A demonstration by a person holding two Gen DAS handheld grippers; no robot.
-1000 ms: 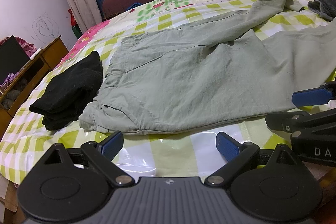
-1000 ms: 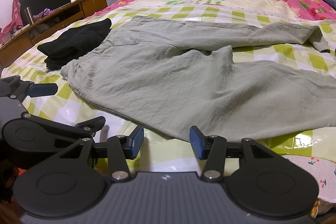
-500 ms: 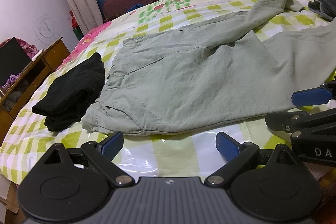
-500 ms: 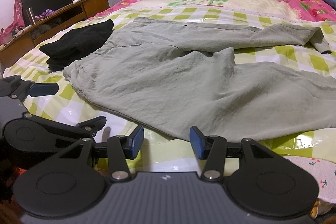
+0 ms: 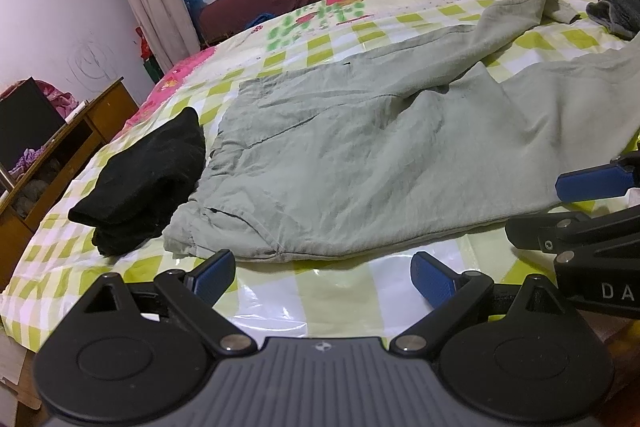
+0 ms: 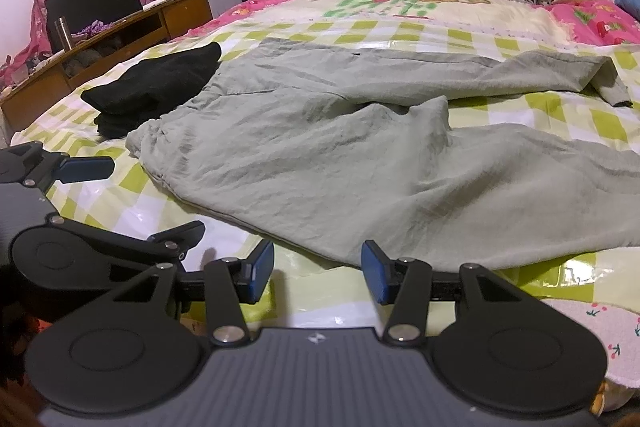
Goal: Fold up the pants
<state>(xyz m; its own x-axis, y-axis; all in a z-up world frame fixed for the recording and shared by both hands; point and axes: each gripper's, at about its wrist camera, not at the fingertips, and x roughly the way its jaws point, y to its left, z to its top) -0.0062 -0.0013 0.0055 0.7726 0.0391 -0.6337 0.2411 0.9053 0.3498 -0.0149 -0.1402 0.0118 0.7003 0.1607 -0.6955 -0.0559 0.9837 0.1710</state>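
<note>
Grey-green pants [image 5: 360, 163] [image 6: 340, 151] lie spread flat on the bed, waistband to the left, both legs running off to the right and apart from each other. My left gripper [image 5: 322, 273] hovers open just short of the waistband's near corner, nothing between its blue pads. Further right, my right gripper [image 6: 318, 273] is open too, short of the near leg's edge and empty. Each gripper shows at the side of the other's view.
A folded black garment [image 5: 148, 179] [image 6: 156, 87] lies against the waistband on the left. The bed wears a shiny green-and-white checked cover [image 5: 304, 303]. A dark grey cloth [image 5: 616, 11] sits far right. A wooden cabinet [image 6: 112, 43] stands left of the bed.
</note>
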